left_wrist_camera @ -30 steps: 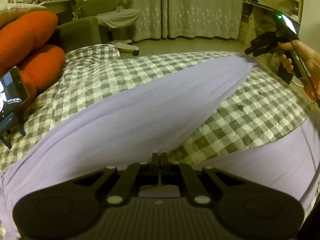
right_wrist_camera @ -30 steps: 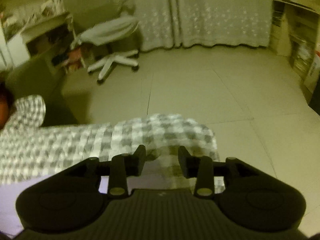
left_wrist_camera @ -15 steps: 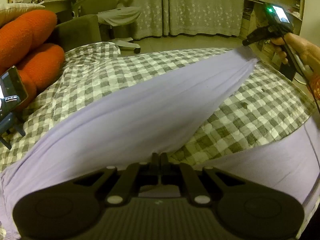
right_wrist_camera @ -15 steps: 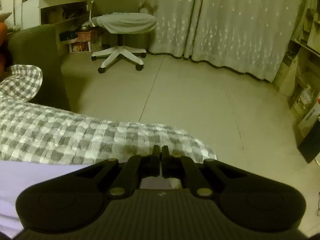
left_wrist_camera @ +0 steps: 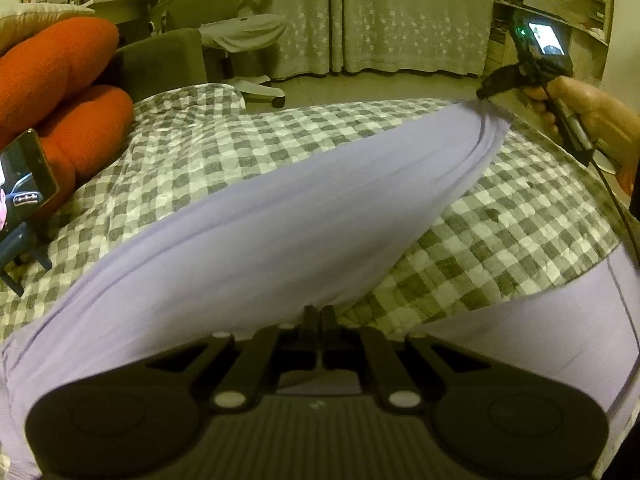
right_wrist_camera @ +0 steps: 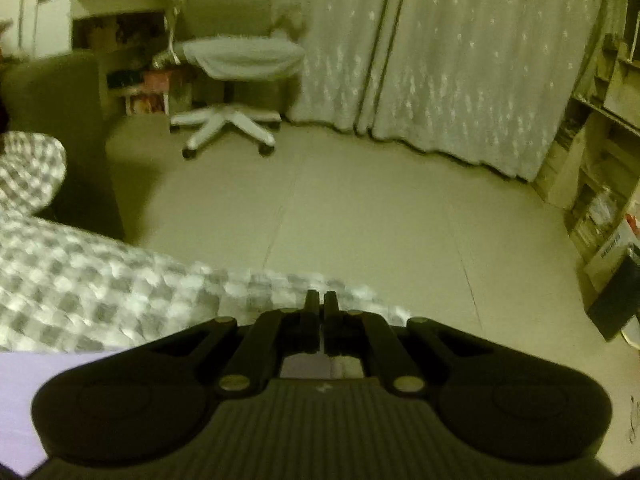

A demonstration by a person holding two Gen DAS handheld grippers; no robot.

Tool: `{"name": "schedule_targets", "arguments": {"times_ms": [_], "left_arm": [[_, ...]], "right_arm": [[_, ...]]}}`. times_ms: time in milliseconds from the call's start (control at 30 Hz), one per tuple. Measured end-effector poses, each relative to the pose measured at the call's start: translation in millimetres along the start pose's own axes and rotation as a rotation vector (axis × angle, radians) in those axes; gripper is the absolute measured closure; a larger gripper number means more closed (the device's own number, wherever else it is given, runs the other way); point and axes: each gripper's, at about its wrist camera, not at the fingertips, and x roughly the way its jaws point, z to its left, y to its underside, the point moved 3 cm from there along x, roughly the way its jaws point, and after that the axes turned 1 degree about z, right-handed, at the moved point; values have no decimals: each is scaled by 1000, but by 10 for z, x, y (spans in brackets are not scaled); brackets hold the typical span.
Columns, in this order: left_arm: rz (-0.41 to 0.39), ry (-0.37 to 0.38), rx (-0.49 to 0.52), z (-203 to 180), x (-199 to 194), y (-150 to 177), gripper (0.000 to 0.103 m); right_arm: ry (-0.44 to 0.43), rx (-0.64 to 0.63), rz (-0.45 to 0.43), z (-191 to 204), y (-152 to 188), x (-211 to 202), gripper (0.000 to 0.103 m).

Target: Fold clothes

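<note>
Lilac garment (left_wrist_camera: 280,216) stretched over checked bed (left_wrist_camera: 520,232), pinched at both ends by closed left gripper (left_wrist_camera: 319,312) and right gripper (left_wrist_camera: 486,90); could slip free if overtightened.

Both views are dim, with a yellow-green cast and fine grain in the dark parts. No lamp shows; the light is soft and even, and shadows are weak. The brightest spots in the left wrist view are two lit screens: a phone (left_wrist_camera: 25,184) at the left edge and a small display (left_wrist_camera: 546,38) at the upper right, beside a green light. The lilac cloth (left_wrist_camera: 280,220) looks pale and smooth, its near part soft. The right wrist view is blurrier: the checked cover (right_wrist_camera: 100,280) smears, and the chair (right_wrist_camera: 240,64) and curtain (right_wrist_camera: 460,72) lack sharp edges. Both pictures bulge strongly, with straight lines bent near the rim and black corners.
</note>
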Motion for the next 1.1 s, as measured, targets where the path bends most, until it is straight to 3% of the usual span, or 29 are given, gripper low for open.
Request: {"name": "schedule_targets", "arguments": {"times_ms": [67, 200, 233, 333, 500, 733, 767, 800, 1100], "left_arm": [[0, -1, 1, -8, 2, 2, 101], [0, 2, -8, 9, 3, -5, 101], [0, 3, -11, 16, 4, -11, 101], [0, -1, -12, 13, 2, -14, 101], [-1, -8, -10, -4, 1, -10, 101], [-4, -10, -9, -11, 1, -12, 101], [-5, -10, -9, -11, 1, -14, 101], [-5, -10, -10, -10, 1, -17, 101], [3, 3, -8, -6, 14, -27, 101]], "right_arm": [[-19, 29, 29, -45, 20, 14, 100], [-36, 148, 47, -282, -45, -240, 78], [-63, 198, 64, -347, -40, -312, 78], [-154, 274, 133, -425, 67, -502, 78], [-217, 322, 190, -355, 175, -610, 84], [-188, 339, 206, -252, 213, -511, 80], [-172, 317, 200, -234, 209, -524, 86], [-148, 294, 193, -226, 207, -532, 100], [-152, 320, 144, -365, 171, -661, 101]]}}
